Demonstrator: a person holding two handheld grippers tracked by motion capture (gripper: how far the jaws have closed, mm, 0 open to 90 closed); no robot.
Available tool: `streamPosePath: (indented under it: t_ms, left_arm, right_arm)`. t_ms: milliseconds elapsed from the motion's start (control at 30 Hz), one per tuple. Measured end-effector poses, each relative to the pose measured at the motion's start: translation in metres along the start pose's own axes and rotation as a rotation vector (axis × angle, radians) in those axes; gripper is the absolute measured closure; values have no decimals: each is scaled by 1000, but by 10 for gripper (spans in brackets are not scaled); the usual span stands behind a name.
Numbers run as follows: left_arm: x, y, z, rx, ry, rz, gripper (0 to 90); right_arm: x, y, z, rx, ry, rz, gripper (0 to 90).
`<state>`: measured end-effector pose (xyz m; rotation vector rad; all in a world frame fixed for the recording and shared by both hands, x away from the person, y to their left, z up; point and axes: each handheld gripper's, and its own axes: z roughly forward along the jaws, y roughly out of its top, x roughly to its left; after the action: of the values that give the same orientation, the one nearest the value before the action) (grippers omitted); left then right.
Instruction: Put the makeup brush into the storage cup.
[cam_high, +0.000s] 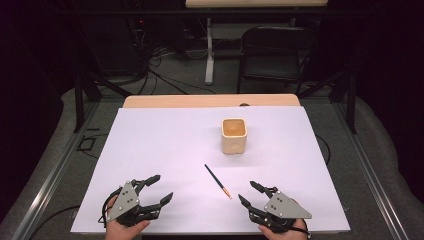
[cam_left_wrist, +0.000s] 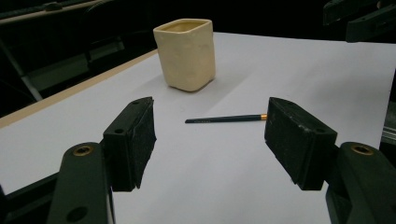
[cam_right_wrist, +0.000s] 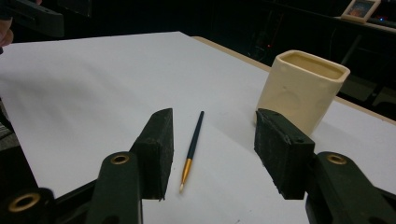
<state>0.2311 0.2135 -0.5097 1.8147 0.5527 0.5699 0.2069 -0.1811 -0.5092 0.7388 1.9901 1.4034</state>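
A: Starting high view: left gripper (cam_high: 159, 189) and right gripper (cam_high: 248, 193) both spread apart, holding nothing. Paintbrush (cam_high: 217, 181) lies flat on white sheet (cam_high: 160, 140), between them, near cream cup (cam_high: 234, 135).

B: Left gripper view?

A: Jaws apart, brush well beyond them. Thin handle; a pinch could roll it or skid.

B: Right gripper view?

A: Jaws apart, bristle tip (cam_right_wrist: 181, 187) nearest; crush risk. No readable writing anywhere.

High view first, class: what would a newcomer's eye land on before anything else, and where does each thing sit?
A cream, square-sided ceramic cup stands upright on the white sheet, right of centre. Nearer the person, a thin dark paintbrush with a gold ferrule lies flat, apart from the cup, its pale tip pointing toward the right gripper. That and the left gripper rest open at the near edge.
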Motion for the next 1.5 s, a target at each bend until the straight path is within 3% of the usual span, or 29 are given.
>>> streamPosePath:
  t_ms: [200, 300, 400, 567, 800, 900, 1133, 1500]
  left_arm:
    - [2, -1, 1, 2, -6, -17, 335]
    - [2, -2, 1, 5, -3, -27, 332]
    - [3, -2, 0, 3, 0, -36, 326]
    - [5, -2, 1, 4, 9, -59, 318]
    - [6, -2, 2, 18, 12, -64, 318]
    - [7, -3, 3, 19, 20, -67, 318]
    - [8, -4, 3, 12, 22, -87, 318]
    - [8, -5, 4, 37, 19, -86, 314]
  right_arm:
    - [-4, -1, 0, 9, -23, 18, 467]
    - [-5, -1, 2, 38, -35, 15, 469]
    - [-7, 0, 4, 75, -3, 41, 447]
    - [-4, 1, 7, 123, 26, 43, 456]
    - [-4, 6, 7, 101, 2, 24, 467]
    - [-5, 10, 8, 125, -4, 8, 474]
    - [-9, 12, 13, 169, -6, 28, 468]
    - [-11, 26, 26, 218, 30, 38, 462]
